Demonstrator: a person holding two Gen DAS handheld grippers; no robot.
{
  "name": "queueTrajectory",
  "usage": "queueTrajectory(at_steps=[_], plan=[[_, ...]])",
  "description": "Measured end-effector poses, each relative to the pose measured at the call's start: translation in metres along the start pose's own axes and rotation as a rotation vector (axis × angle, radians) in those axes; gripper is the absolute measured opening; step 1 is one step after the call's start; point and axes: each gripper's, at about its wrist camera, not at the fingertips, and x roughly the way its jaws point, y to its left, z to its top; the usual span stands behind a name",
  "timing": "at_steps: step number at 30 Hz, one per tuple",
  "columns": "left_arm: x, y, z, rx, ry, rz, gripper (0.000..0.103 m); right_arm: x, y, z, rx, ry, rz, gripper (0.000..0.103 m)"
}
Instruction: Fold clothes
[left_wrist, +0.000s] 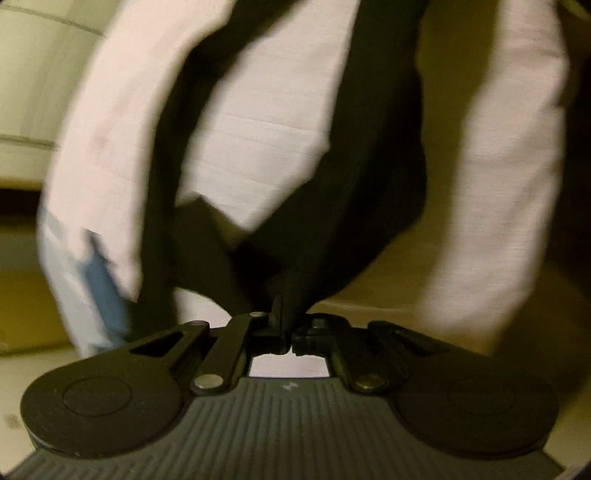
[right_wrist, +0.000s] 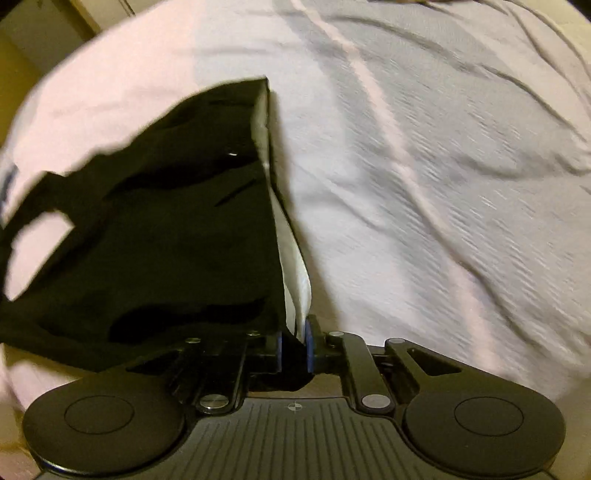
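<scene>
A black garment (left_wrist: 332, 206) hangs stretched in front of the left wrist view, and my left gripper (left_wrist: 289, 334) is shut on its lower edge. In the right wrist view the same black garment (right_wrist: 166, 236) spreads to the left over a white bedsheet (right_wrist: 424, 166), showing a white lining along its right edge. My right gripper (right_wrist: 294, 349) is shut on the near corner of that edge, blue pads pinching the cloth. Both views are motion-blurred.
The white bedsheet (left_wrist: 258, 147) lies wrinkled behind the garment. A blue and white object (left_wrist: 99, 284) shows at the left, too blurred to identify. A pale wall (left_wrist: 33, 92) rises at the far left, and a yellowish surface (left_wrist: 391, 266) sits below.
</scene>
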Motion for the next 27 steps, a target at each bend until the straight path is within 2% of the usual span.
queueTrajectory(at_steps=[3,4,7,9,10,12,15,17,18,21,23,27], plan=[[-0.003,-0.036,0.004,-0.063,0.080,-0.073,0.007,0.012,-0.027,-0.020,0.048,0.064,-0.018,0.010],[-0.004,-0.043,0.006,-0.087,0.101,-0.103,0.008,0.016,-0.025,-0.024,0.024,0.070,-0.025,0.010],[-0.024,-0.033,0.005,-0.165,0.103,-0.128,0.014,0.025,-0.021,-0.030,-0.036,0.090,-0.040,0.012],[-0.035,-0.013,0.003,-0.227,0.085,-0.144,0.016,0.023,-0.017,-0.028,-0.044,0.099,-0.048,0.021],[-0.041,-0.003,0.002,-0.258,0.076,-0.151,0.018,0.021,-0.015,-0.027,-0.043,0.100,-0.054,0.028],[-0.052,0.018,0.006,-0.299,0.013,-0.152,0.028,0.009,-0.011,-0.020,-0.048,0.074,-0.078,0.033],[-0.072,0.043,0.016,-0.334,-0.104,-0.138,0.035,-0.009,-0.003,-0.009,-0.016,0.008,-0.073,0.042],[-0.066,0.057,0.040,-0.308,-0.181,-0.131,0.037,-0.020,0.001,-0.002,0.009,-0.041,-0.070,0.054],[-0.062,0.065,0.052,-0.294,-0.220,-0.127,0.037,-0.022,0.005,0.002,0.023,-0.068,-0.065,0.056],[-0.040,0.081,0.104,-0.238,-0.339,-0.164,0.038,-0.020,0.016,0.018,0.042,-0.112,-0.011,0.061],[-0.032,0.084,0.145,-0.173,-0.407,-0.185,0.039,-0.013,0.024,0.031,-0.011,-0.123,0.016,0.061],[-0.030,0.083,0.225,-0.098,-0.550,-0.221,0.040,0.018,0.023,0.056,-0.075,-0.093,0.049,0.061]])
